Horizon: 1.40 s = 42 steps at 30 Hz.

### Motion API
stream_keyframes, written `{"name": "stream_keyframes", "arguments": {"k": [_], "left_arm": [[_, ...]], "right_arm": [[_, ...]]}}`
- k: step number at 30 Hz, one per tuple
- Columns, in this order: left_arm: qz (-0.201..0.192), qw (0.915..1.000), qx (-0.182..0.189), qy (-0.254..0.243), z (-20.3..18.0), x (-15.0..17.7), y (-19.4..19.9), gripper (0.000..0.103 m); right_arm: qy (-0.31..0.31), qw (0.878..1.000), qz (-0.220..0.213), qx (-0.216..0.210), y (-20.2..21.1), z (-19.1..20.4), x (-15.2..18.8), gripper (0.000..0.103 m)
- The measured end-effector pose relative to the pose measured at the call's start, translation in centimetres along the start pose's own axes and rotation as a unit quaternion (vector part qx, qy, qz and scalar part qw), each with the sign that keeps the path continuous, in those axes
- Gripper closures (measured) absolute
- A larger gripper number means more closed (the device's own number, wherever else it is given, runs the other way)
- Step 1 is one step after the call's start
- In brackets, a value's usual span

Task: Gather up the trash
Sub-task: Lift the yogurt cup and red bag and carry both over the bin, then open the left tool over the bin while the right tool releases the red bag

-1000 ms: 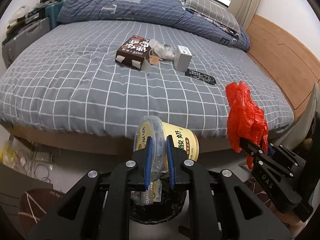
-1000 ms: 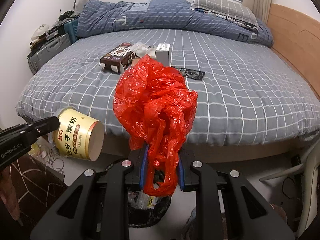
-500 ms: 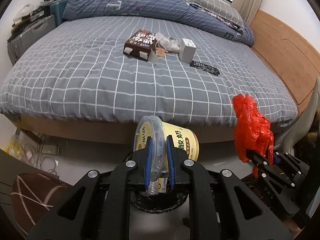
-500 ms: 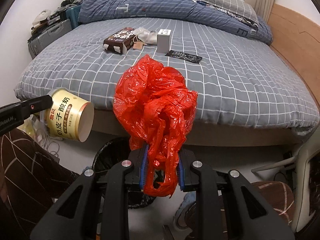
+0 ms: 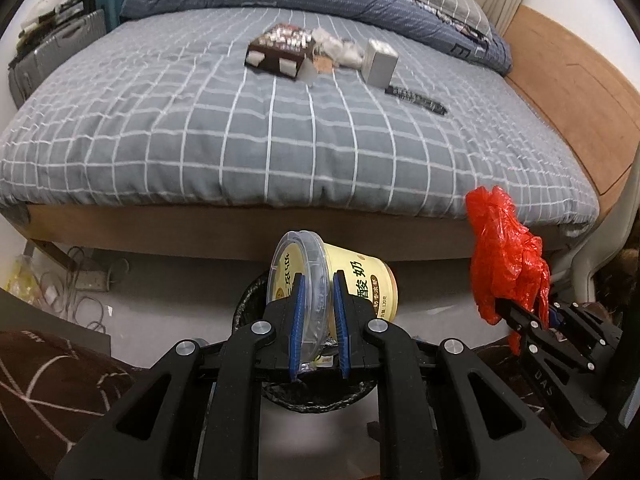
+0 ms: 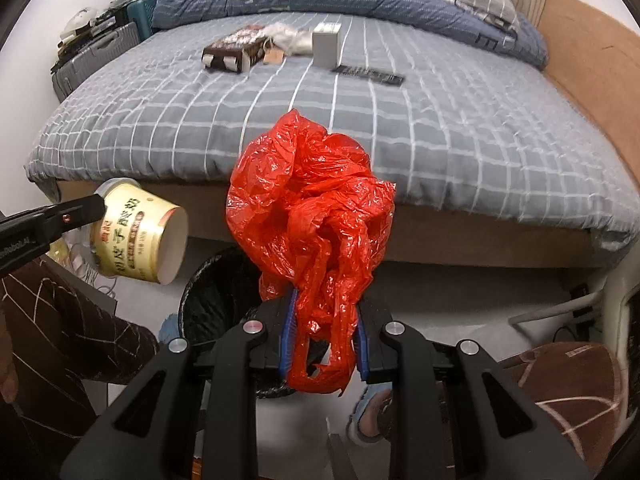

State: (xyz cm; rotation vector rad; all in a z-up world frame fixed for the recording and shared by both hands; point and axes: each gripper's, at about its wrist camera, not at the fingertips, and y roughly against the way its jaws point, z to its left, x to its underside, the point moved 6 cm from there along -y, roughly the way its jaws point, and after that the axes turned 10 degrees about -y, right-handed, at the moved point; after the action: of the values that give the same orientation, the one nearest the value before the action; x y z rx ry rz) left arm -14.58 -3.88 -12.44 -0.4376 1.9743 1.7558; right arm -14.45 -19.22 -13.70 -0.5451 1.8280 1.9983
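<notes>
The left tongs (image 5: pixel 317 312) are clamped on the clear lid rim of a yellow yogurt tub (image 5: pixel 340 284), held tipped on its side above the black-lined trash bin (image 5: pixel 248 300) on the floor by the bed (image 5: pixel 240 140). The tub looks light, thin-walled and slick; the rim is the stiffest place to pinch, since the wall would likely buckle. At about 3 o'clock from the tub, the right tongs (image 6: pixel 322 334) grip a crumpled red plastic bag (image 6: pixel 312 208) by its bunched lower folds. It is near weightless, limp and slippery, best held where the film is gathered thick. More litter lies on the bed at 12 o'clock: a brown box (image 5: pixel 280 50), a white box (image 5: pixel 378 60), and a dark wrapper (image 5: pixel 416 100).
</notes>
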Motion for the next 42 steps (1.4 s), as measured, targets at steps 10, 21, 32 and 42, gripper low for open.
{"name": "stream_keyframes", "arguments": {"k": [10, 21, 32, 42], "left_arm": [[0.031, 0.9994, 0.017, 0.004, 0.3, 1.2, -4.9, 0.089], [0.059, 0.998, 0.007, -0.022, -1.3, 1.3, -9.2, 0.08], [0.045, 0.999, 0.004, 0.004, 0.7, 1.8, -9.6, 0.025], [0.042, 0.9982, -0.031, 0.027, 5.1, 3.1, -8.9, 0.007]], "right_arm": [[0.009, 1.0, 0.026, 0.011, -2.9, -0.2, 1.3, 0.081], [-0.007, 0.999, 0.044, 0.015, -4.7, -1.5, 1.5, 0.081], [0.01, 0.998, 0.061, -0.004, -6.9, 0.6, 2.1, 0.081], [0.033, 0.995, 0.093, -0.03, -10.5, 4.4, 2.5, 0.081]]}}
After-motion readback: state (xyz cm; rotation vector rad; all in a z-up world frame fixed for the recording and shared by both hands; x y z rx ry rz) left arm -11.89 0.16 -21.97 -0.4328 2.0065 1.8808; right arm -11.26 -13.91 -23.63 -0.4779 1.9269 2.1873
